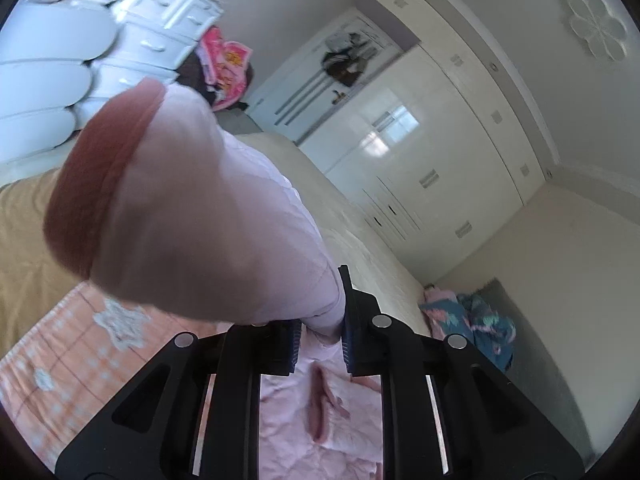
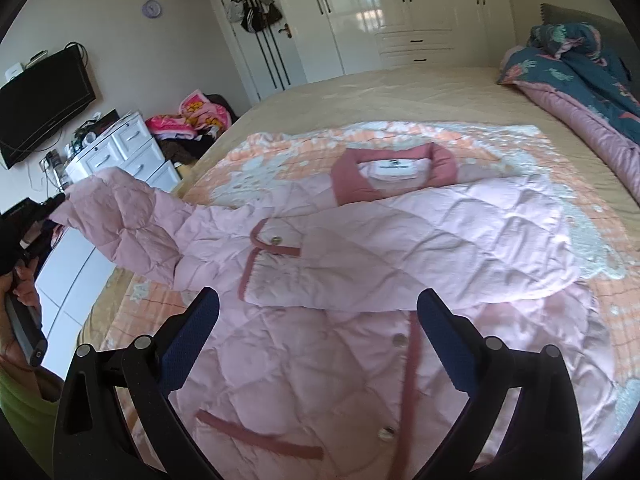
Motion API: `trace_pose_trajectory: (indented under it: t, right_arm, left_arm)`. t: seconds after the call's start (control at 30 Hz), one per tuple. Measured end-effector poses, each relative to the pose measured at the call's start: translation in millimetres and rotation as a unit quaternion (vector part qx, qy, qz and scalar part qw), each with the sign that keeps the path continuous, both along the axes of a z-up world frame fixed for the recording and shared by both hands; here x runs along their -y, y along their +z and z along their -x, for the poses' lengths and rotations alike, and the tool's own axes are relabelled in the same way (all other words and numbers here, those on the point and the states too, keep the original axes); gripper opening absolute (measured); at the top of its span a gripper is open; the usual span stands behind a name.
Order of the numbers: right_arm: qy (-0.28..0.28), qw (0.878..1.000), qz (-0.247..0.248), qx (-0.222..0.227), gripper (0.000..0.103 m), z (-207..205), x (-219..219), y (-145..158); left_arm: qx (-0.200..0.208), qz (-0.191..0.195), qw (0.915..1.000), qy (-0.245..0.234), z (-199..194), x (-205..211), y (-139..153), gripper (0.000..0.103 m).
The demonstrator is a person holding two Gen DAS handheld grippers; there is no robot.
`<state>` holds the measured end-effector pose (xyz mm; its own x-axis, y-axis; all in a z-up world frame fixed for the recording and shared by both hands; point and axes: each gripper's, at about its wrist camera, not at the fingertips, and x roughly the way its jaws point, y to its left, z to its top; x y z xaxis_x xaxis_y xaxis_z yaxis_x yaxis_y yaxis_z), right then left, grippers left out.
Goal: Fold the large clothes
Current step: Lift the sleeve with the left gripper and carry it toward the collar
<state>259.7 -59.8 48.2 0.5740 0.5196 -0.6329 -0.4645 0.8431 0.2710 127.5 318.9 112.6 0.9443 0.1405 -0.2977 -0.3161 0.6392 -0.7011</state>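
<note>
Gripping the pale pink quilted sleeve (image 1: 208, 208) near its darker rose cuff (image 1: 96, 184), the left gripper (image 1: 320, 344) has its blue-padded jaws closed tight on the fabric and holds it lifted clear of the bed, so the cuff hangs toward the camera and fills much of the left wrist view. From the right wrist view the same sleeve (image 2: 132, 232) stretches out to the left past the bed's edge, apparently raised so it can be carried across the body for the next fold. The pale pink quilted coat with rose trim and collar (image 2: 360, 264) lies face up on an orange-and-white patterned blanket (image 2: 520, 144) spread over the tan bedsheet (image 2: 400, 92); its other sleeve is already laid across the chest. The right gripper (image 2: 318, 320) hovers above the coat's lower front with its jaws wide apart, holding nothing, likely ready to steady the coat.
</note>
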Motion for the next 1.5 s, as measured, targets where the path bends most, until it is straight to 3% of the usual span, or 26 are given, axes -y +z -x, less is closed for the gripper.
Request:
trace_pose_trajectory:
  t: [0.27, 0.47, 1.0, 1.27, 1.5]
  right_arm:
    - [-0.028, 0.999, -0.009, -0.014, 0.099, 3.6, 28.9, -8.6]
    - [-0.038, 0.999, -0.015, -0.019, 0.099, 3.5, 38.9, -11.8]
    - [-0.108, 0.992, -0.049, -0.047, 0.099, -18.4, 96.6, -22.4]
    - [-0.137, 0.987, -0.061, -0.057, 0.099, -22.2, 124.5, -28.0]
    - [-0.161, 0.981, -0.071, -0.078, 0.099, -24.6, 146.5, -37.7]
  left_arm:
    - [0.002, -0.051, 0.9964, -0.068, -31.4, 62.1, 12.6, 0.009]
    - [0.003, -0.095, 0.9875, -0.125, -50.6, 108.1, 16.3, 0.008]
    - [0.006, -0.113, 0.9708, -0.212, -88.5, 144.1, -3.1, 0.008]
    - [-0.022, -0.143, 0.9544, -0.261, -110.5, 178.9, -19.8, 0.008]
    - [-0.059, -0.186, 0.9325, -0.304, -124.8, 213.4, -39.4, 0.008]
